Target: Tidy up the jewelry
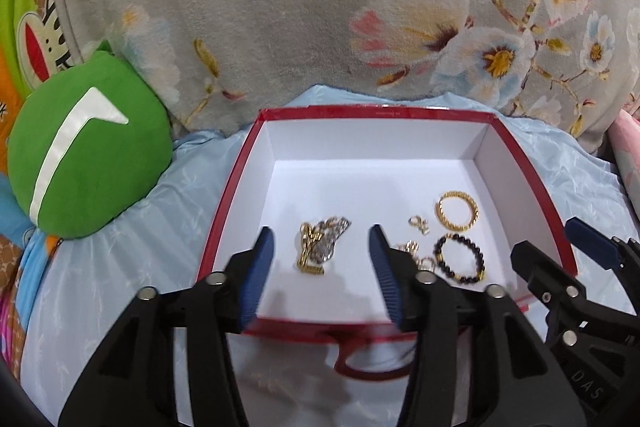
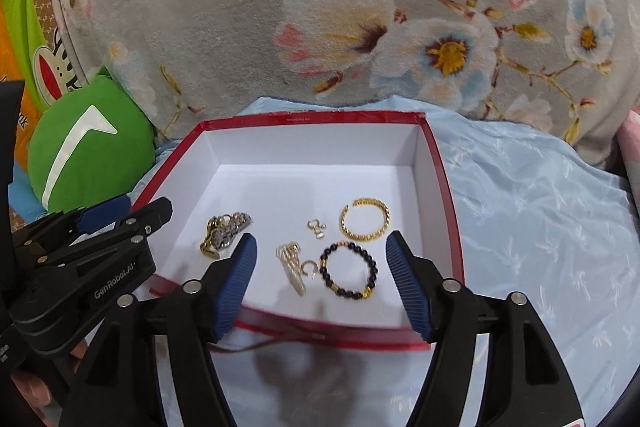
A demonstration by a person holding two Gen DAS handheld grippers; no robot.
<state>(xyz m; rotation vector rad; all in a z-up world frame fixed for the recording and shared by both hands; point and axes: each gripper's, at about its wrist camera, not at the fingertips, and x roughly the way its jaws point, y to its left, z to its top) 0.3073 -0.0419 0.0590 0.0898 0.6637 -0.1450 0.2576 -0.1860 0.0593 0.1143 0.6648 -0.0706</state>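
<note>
- Now both grippers hang over the near rim of the box (image 2: pixel 448 187), jaws apart and empty: left gripper (image 1: pixel 322 279) moderately wide, right gripper (image 2: pixel 322 283) wider.
- All jewelry lies on the box floor, lower centre of both frames.
- Judging by this, sorting goes best one piece at a time; close low, since thin chains slip.
- Gold bangle (image 2: pixel 365 219) is a rigid open ring; bead bracelet (image 2: pixel 349 271) is dark and round; chain heap (image 2: pixel 224 233) is tangled metal.
- Box is smooth card, red outside and white inside, on glossy blue cloth (image 2: pixel 540 227).
</note>
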